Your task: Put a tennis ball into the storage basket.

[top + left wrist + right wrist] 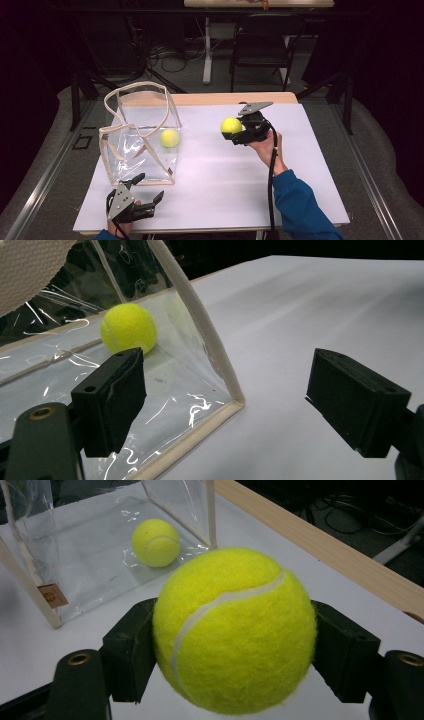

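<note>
My right gripper [236,129] is shut on a yellow tennis ball [231,125], held above the white table right of centre; in the right gripper view this held ball [235,630] sits between both black pads. A second tennis ball [169,138] lies inside a clear plastic bag [140,145] with beige trim and handles, on the table's left; the same second ball [128,328] is seen through the bag's wall [170,390] in the left gripper view. My left gripper [149,196] rests open near the front left edge, just below the bag, with nothing between its pads [117,400].
The white table sheet [300,165] has a wooden edge [235,98] at the back. A black chair [262,45] and a table leg [207,50] with cables stand beyond on the floor. A small brown tag [52,595] marks the bag's corner.
</note>
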